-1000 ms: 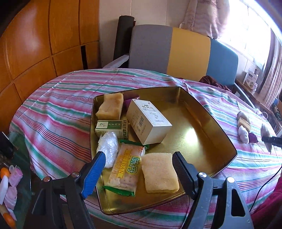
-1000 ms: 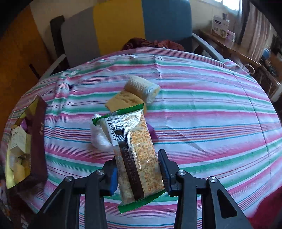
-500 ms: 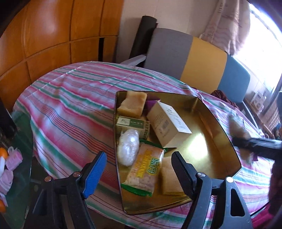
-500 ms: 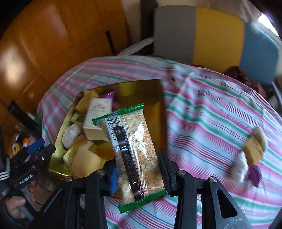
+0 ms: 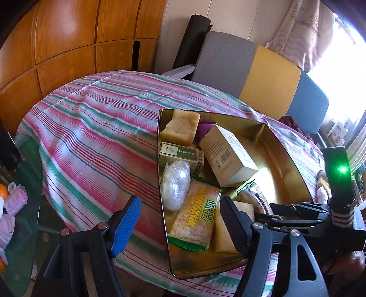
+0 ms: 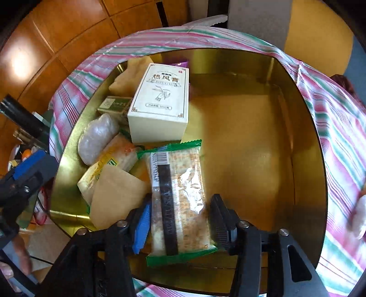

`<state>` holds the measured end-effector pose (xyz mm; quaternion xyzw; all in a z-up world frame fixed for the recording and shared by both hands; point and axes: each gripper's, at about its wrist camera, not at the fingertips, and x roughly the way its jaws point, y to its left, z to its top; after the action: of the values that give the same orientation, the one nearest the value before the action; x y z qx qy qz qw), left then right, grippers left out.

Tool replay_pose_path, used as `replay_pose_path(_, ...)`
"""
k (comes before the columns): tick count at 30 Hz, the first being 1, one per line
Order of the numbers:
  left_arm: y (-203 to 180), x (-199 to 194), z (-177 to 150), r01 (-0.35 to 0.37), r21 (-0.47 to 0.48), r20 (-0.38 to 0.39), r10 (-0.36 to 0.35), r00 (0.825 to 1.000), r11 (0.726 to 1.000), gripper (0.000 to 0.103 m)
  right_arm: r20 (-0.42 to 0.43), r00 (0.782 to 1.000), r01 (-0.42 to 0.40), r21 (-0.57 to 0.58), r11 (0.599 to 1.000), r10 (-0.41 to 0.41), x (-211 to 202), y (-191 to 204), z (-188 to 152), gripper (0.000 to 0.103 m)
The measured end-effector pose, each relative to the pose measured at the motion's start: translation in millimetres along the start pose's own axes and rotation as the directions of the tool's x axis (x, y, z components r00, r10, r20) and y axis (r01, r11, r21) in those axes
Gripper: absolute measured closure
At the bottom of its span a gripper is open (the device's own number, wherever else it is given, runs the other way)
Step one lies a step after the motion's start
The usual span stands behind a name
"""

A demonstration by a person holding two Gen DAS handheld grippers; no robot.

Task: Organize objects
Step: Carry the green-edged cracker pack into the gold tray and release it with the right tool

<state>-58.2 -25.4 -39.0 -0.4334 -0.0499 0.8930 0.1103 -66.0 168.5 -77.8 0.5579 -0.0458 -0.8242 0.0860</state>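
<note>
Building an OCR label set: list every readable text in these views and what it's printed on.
"WEIDAN": yellow band on the cracker pack in the gold tin.
White box: Chinese heading, too blurred to read.
Green box: print too small.
Barcode digits on the held cracker packet: unreadable.

Cracker packet (image 6: 180, 196) in tin (image 6: 304, 146), seemingly beside box (image 6: 160, 102).

wall: wood panels (image 5: 68, 45), glossy, cream strip (image 5: 178, 13) beside | seat: sofa back (image 5: 263, 73) in grey, yellow, blue blocks behind bench | bench: round, striped cloth (image 5: 91, 128) pink-green-white | window (image 5: 352, 68): far right, bright glare, pale curtain (image 5: 297, 34)
</note>
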Motion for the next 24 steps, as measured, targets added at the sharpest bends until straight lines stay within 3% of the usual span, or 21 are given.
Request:
replay_pose_path(8,-11.5,-7.9,0.5,0.002,0.038,0.024,-0.003,1.000,0.999,0.030,0.067,0.996,-0.067,0.041,0.997,0.065,-16.4,-12.0,-10.1,0.039)
replay_pose_path(24,-47.1,-25.4,-1.1,0.024,0.141,0.054,-0.032,0.998,0.990,0.030,0.243,0.969,0.055,-0.007,0.998,-0.051,-81.7,-20.0,-18.6,0.024)
